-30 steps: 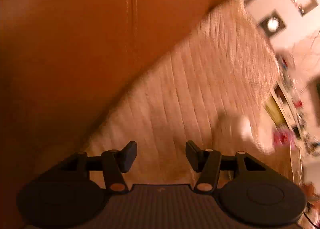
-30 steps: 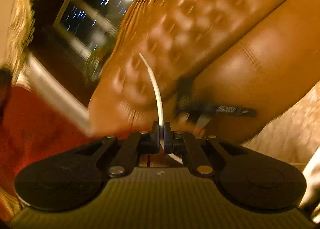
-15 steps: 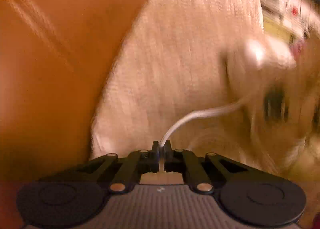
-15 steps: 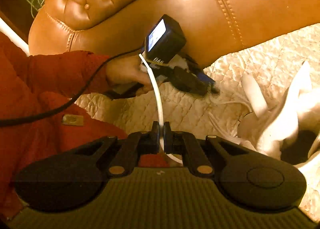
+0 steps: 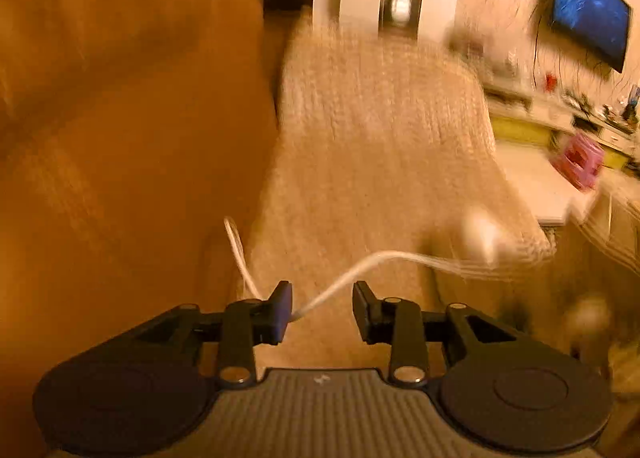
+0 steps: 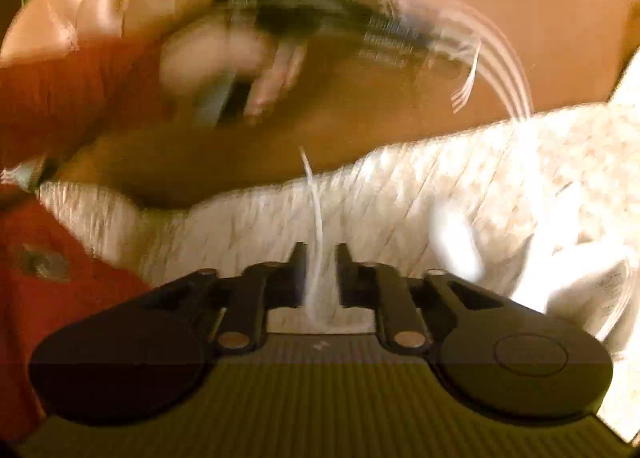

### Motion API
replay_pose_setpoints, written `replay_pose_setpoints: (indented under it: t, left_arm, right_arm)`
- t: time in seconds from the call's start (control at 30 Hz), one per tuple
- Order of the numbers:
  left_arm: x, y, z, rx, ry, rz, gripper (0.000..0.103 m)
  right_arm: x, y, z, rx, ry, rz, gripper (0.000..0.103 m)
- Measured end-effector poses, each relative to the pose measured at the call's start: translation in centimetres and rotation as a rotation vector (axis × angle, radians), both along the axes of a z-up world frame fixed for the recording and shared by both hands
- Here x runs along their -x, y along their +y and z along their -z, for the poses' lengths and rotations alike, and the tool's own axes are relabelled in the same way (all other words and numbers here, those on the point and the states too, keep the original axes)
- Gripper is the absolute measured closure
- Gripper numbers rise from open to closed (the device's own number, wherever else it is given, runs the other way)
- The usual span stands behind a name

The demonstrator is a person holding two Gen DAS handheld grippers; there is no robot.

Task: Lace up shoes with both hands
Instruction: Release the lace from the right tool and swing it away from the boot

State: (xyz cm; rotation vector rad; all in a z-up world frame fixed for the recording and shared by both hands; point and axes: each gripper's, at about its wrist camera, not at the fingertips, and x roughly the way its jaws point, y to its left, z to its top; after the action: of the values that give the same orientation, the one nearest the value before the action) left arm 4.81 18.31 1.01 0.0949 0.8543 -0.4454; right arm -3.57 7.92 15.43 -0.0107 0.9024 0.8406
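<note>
In the left wrist view my left gripper has its jaws opening. A white shoelace runs from its left pad across the gap and off right to the blurred white shoe. The pads do not press the lace, and its loose end sticks up left of the fingers. In the right wrist view my right gripper is also opening. A blurred strand of lace stands loose between its jaws. The white shoe lies to the right. A hand with the other gripper blurs across the top.
A brown leather sofa rises at the left, with a quilted beige cover over the seat. A red sleeve fills the left of the right wrist view. A wall screen and a cluttered shelf stand beyond.
Half a second ago both grippers were shut on the lace; now both have opened and the lace lies loose between the jaws. The left view has rolled and swung towards the room.
</note>
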Motion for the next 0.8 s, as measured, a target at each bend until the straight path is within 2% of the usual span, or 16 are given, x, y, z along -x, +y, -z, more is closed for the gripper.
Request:
replay_pose_setpoints:
  t: [0.07,0.13,0.2,0.23,0.27,0.3,0.33,0.4,0.47,0.53,0.63,0.8]
  left_arm:
    - [0.2,0.6,3.0,0.021,0.126,-0.015,0.065]
    - [0.3,1.4,4.6,0.067,0.2,-0.076,0.055]
    - [0.4,2.1,5.3,0.092,0.222,-0.132,0.051]
    - [0.5,2.0,5.0,0.078,0.209,-0.149,0.049]
    - [0.3,1.9,4.9,0.052,0.191,-0.165,0.046]
    - [-0.3,1.5,5.2,0.025,0.171,-0.181,0.039]
    - [-0.5,1.1,5.1,0.007,0.151,-0.196,0.034]
    - [-1.2,0.4,4.6,0.01,0.135,-0.209,0.031]
    - [-1.3,-0.6,3.9,0.013,0.129,-0.222,0.029]
    - [-1.4,-1.6,3.3,0.018,0.132,-0.221,0.029]
    - [-1.5,-3.0,3.4,0.044,0.139,-0.225,0.025]
    - [-1.6,-5.0,4.0,0.06,0.155,-0.219,0.02]
  right_arm:
    - [-0.3,-2.5,-1.9,-0.119,-0.046,0.108,0.061]
    - [-0.4,-6.3,-4.4,-0.26,-0.084,0.281,0.053]
    - [0.1,-10.4,-7.3,-0.383,-0.136,0.498,0.049]
    - [0.5,-12.3,-8.9,-0.43,-0.156,0.619,0.046]
    - [0.9,-14.0,-10.2,-0.483,-0.162,0.705,0.045]
    - [1.4,-15.7,-11.6,-0.549,-0.16,0.765,0.044]
    - [1.8,-17.3,-12.9,-0.631,-0.148,0.799,0.043]
    - [2.4,-19.9,-15.2,-0.825,-0.077,0.8,0.038]
    - [2.9,-21.8,-16.8,-1.065,-0.035,0.715,0.034]
    - [3.3,-22.4,-18.4,-1.225,-0.04,0.613,0.032]
    - [3.6,-22.4,-20.4,-1.319,-0.028,0.526,0.032]
    - [3.3,-22.1,-22.7,-1.311,-0.008,0.446,0.032]
